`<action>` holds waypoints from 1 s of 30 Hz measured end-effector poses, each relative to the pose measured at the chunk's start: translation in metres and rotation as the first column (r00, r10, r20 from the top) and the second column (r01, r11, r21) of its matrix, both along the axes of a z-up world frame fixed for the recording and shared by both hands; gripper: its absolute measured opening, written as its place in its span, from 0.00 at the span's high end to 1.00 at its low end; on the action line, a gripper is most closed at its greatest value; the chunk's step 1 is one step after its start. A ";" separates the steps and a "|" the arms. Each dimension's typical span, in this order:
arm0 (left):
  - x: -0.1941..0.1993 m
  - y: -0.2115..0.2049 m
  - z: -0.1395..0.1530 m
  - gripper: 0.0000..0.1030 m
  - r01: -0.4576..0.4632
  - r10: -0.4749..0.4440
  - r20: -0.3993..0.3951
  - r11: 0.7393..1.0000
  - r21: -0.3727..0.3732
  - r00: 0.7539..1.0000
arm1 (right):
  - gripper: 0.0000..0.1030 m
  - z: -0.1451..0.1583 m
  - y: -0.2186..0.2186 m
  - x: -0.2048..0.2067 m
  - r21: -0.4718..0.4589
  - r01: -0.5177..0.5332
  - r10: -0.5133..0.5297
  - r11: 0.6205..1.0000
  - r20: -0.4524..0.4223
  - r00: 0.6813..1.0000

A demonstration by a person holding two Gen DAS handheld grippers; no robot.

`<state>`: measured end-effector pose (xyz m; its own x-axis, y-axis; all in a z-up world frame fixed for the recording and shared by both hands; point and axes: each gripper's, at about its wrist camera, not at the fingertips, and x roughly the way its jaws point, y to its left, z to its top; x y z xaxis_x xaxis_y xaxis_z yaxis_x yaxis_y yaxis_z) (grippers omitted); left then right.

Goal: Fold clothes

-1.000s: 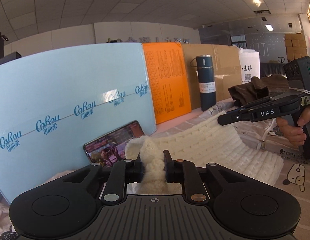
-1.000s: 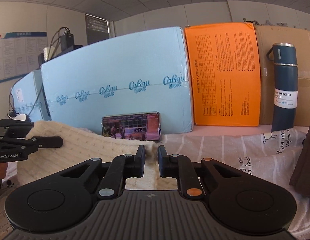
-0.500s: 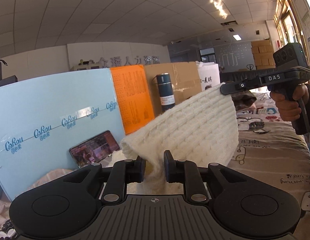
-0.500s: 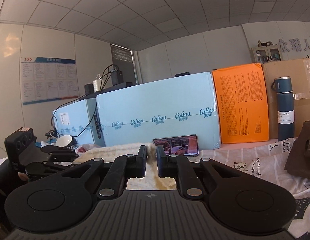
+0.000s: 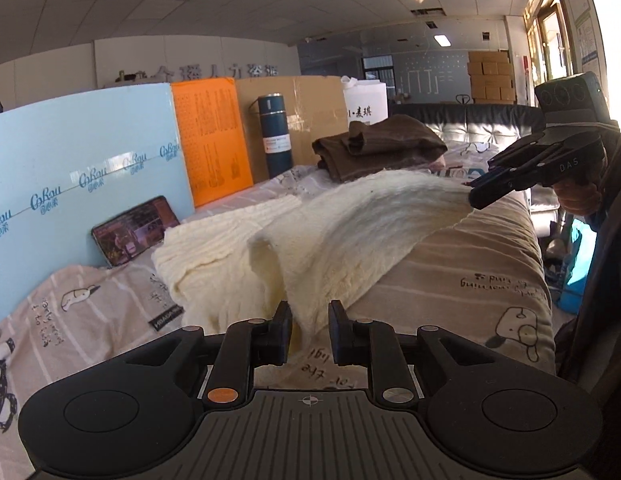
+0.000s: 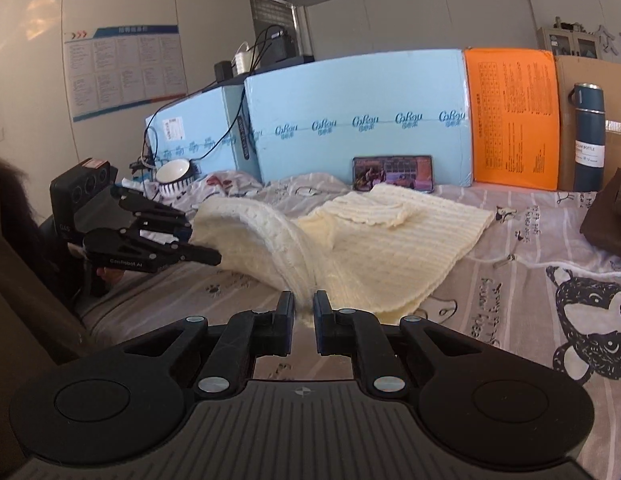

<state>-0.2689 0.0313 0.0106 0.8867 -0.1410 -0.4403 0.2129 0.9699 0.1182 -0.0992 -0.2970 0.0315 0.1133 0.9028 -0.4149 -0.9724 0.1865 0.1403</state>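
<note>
A cream knitted sweater (image 5: 350, 232) lies on the bed, its near edge lifted and stretched between both grippers. My left gripper (image 5: 309, 320) is shut on one corner of that edge. My right gripper (image 6: 303, 306) is shut on the other corner. In the right wrist view the sweater (image 6: 390, 240) spreads toward the back wall, and the left gripper (image 6: 206, 256) shows at the left. In the left wrist view the right gripper (image 5: 476, 196) shows at the right, holding the hem.
The bed has a striped cartoon-print sheet (image 5: 470, 280). A folded brown garment (image 5: 378, 144) sits at the far side. A phone (image 5: 136, 230), blue foam board (image 6: 358, 116), orange board (image 6: 514, 116) and dark blue flask (image 5: 275, 136) stand along the back.
Both grippers came down from a raised position toward the bed's near edge, bringing the sweater's edge low and forward. The views tilted down from ceiling to bed.
</note>
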 end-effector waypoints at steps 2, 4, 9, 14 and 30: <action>-0.007 -0.002 0.000 0.73 0.032 -0.033 -0.032 0.999 -0.026 0.999 | 0.86 -0.004 -0.002 -0.006 -0.066 -0.023 0.024 0.998 0.021 0.999; -0.014 -0.004 0.002 0.47 0.084 -0.087 -0.052 0.994 -0.070 0.995 | 0.75 -0.006 -0.004 -0.011 -0.130 -0.038 0.046 0.991 0.058 0.997; -0.017 -0.012 0.021 0.26 0.034 -0.023 0.090 0.992 -0.124 0.996 | 0.41 0.007 -0.015 0.010 -0.028 -0.029 0.031 0.999 0.071 0.997; 0.035 -0.032 0.021 0.24 -0.286 0.278 0.102 0.955 0.075 0.955 | 0.22 0.008 0.018 0.059 0.060 0.125 -0.127 0.990 0.030 0.991; 0.104 -0.023 -0.004 0.88 -0.447 0.456 -0.036 0.883 0.146 0.889 | 0.15 -0.014 0.183 0.170 0.014 0.561 -0.559 0.828 -0.058 0.827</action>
<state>-0.1645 0.0083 0.0061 0.8082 0.3300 -0.4877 -0.2324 0.9398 0.2507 0.0708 -0.1136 0.0179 0.5834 0.7024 -0.4078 -0.6941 0.6919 0.1988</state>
